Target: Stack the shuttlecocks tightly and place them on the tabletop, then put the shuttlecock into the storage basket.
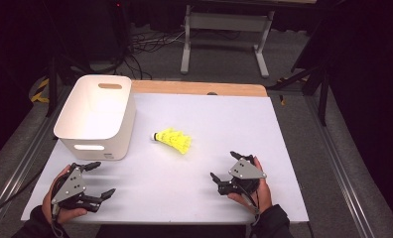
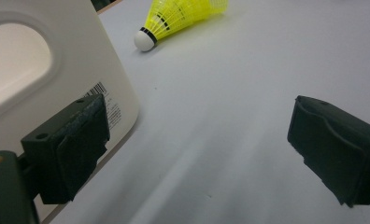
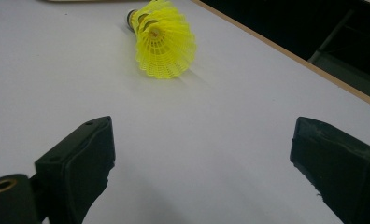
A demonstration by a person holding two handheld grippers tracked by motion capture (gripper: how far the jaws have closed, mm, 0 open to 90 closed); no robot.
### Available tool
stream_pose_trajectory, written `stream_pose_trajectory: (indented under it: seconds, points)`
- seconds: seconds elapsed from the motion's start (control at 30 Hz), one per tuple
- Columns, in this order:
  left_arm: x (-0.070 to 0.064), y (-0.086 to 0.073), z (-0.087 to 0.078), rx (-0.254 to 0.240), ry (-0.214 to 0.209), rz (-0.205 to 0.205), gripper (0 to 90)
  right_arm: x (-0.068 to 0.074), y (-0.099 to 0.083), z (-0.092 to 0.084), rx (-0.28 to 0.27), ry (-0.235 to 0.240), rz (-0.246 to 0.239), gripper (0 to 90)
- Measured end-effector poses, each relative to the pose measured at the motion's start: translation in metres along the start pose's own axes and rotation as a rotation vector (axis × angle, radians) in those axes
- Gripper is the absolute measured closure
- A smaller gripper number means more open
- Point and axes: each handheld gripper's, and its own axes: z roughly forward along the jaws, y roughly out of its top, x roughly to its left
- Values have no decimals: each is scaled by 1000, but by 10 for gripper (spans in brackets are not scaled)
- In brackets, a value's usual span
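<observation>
A yellow shuttlecock (image 1: 172, 139) with a white cork tip lies on its side near the middle of the white table (image 1: 224, 124). In the left gripper view the shuttlecock (image 2: 181, 18) lies far ahead, cork toward me. The right gripper view looks into the shuttlecock (image 3: 163, 44) skirt end. My left gripper (image 1: 99, 179) rests at the front left, jaws wide apart and empty, just in front of the white bin (image 1: 96, 115). My right gripper (image 1: 225, 165) sits at the front right, open and empty, pointing toward the shuttlecock.
The white bin (image 2: 57, 79) with handle cut-outs stands at the table's left, close beside my left jaw. A wooden strip (image 1: 199, 88) runs along the far table edge. Beyond it are cables and a white desk frame (image 1: 224, 34) on the floor.
</observation>
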Motion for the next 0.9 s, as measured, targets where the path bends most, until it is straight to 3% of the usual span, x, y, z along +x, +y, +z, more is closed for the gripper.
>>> stream_pose_trajectory:
  seconds: [0.5,0.9]
  points:
    - [0,0,0,-3,-3,1,64,7,5,9,29,53,18,88]
    - [0,1,0,0,-3,6,64,11,17,31,64,126,51,89]
